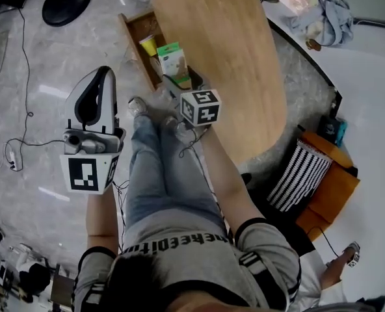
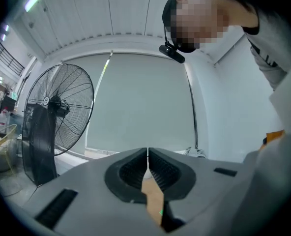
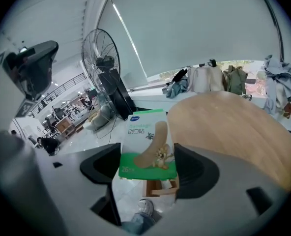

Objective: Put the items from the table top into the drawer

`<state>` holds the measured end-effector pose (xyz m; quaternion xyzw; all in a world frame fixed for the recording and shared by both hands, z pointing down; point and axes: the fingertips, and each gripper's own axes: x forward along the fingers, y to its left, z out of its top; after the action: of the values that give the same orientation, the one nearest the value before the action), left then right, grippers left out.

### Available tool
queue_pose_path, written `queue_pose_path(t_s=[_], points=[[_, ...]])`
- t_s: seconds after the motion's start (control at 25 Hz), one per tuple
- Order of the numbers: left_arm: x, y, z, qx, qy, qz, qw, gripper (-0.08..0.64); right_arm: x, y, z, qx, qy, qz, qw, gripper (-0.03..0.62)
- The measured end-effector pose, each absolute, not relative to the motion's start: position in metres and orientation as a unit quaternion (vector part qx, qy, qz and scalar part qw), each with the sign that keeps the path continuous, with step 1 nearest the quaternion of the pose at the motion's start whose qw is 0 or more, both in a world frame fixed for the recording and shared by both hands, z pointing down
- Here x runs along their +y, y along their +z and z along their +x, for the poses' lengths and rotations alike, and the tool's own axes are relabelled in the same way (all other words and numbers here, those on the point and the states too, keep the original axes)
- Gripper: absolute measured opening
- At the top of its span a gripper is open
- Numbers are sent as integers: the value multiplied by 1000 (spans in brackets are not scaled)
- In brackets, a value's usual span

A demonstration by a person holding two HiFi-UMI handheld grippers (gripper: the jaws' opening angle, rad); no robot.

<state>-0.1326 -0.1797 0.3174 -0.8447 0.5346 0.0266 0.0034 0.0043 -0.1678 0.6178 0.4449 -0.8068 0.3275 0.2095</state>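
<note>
A green and white box of plasters (image 3: 148, 144) sits gripped between the jaws of my right gripper (image 3: 148, 167). In the head view that box (image 1: 172, 60) hangs over the near end of the open wooden drawer (image 1: 135, 30), with the right gripper (image 1: 179, 78) just behind it. A yellow item (image 1: 148, 44) lies inside the drawer. My left gripper (image 1: 103, 71) is held up at the left, away from the drawer. In its own view the left gripper (image 2: 148, 157) points upward with its jaws pressed together and nothing between them.
The oval wooden table (image 1: 231, 51) lies to the right of the drawer. The person's knees and shoes (image 1: 138, 106) are below the drawer. A standing fan (image 3: 106, 68) and cables on the floor (image 1: 17, 142) are at the left. A striped bag (image 1: 298, 175) is at the right.
</note>
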Motion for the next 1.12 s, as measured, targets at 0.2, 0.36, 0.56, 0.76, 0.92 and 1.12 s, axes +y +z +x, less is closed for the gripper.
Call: queue_pose_path(t_s=[0.2, 0.36, 0.56, 0.76, 0.92, 1.12], points=[[-183, 332, -151, 549, 21, -836, -1, 12, -166, 653, -14, -806, 331, 421, 252, 341], [-188, 341, -160, 556, 17, -831, -1, 12, -164, 681, -23, -804, 332, 404, 284, 341], [-190, 353, -169, 558, 14, -830, -1, 12, -162, 714, -29, -793, 342, 397, 310, 341], [-181, 384, -176, 548, -23, -836, -15, 12, -164, 749, -32, -777, 361, 399, 326, 341], [-183, 396, -181, 552, -26, -833, -17, 12, -166, 772, -33, -768, 370, 399, 338, 341], [-188, 408, -186, 554, -35, -831, -19, 12, -169, 797, -36, -754, 385, 402, 349, 341]])
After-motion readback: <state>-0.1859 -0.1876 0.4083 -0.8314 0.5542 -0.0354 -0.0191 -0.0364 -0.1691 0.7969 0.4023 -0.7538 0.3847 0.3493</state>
